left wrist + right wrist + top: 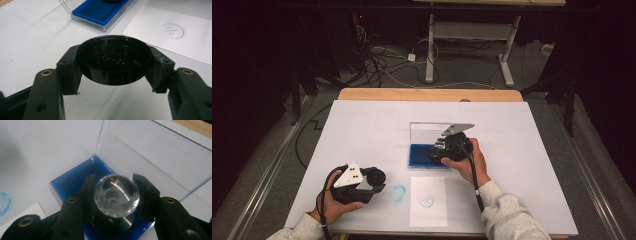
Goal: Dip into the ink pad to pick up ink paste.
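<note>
My right claw (113, 196), clenched on the faceted-handled stamp (116, 195), stands it upright on the blue ink pad (65, 184) mid-bench, while the paper sheet (428, 201) lies toward the near edge, beside my left claw (113, 66) grasping the black lid (114, 60).

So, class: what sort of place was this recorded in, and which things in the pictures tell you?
Probably a lab or workshop set up for recording: a white-covered table, loose cables on the floor, and a height-adjustable desk frame behind.
</note>
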`<state>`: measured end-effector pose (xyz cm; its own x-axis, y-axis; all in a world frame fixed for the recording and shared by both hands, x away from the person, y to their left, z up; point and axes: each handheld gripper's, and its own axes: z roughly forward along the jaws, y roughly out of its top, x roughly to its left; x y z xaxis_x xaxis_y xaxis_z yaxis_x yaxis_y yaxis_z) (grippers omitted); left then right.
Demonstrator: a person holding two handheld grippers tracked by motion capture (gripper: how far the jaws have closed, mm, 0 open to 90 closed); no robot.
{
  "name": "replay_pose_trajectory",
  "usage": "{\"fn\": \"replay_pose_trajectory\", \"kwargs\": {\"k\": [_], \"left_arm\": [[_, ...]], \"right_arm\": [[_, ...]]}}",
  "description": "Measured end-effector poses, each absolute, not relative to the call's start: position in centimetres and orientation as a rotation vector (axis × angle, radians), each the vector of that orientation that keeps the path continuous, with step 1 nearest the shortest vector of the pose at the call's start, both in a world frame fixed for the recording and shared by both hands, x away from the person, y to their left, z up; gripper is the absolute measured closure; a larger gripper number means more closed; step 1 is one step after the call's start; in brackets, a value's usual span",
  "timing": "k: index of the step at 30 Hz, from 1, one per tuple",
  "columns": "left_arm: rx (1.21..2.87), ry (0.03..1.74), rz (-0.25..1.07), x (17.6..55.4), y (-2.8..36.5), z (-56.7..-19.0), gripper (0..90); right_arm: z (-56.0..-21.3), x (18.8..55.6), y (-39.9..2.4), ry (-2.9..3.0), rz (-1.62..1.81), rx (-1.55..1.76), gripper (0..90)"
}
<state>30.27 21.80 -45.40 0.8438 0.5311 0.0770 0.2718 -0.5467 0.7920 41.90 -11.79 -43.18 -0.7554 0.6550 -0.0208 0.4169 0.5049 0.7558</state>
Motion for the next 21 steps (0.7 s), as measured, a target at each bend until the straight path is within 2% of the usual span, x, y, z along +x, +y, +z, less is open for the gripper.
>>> {"fn": "replay_pose_trajectory", "kwargs": {"k": [21], "left_arm": [[2.181, 0.579, 0.391, 30.12, 21.67, -45.45, 36.7]], "right_arm": [[-43.63, 41.64, -12.04, 2.444, 1.142, 0.911, 56.9]]}}
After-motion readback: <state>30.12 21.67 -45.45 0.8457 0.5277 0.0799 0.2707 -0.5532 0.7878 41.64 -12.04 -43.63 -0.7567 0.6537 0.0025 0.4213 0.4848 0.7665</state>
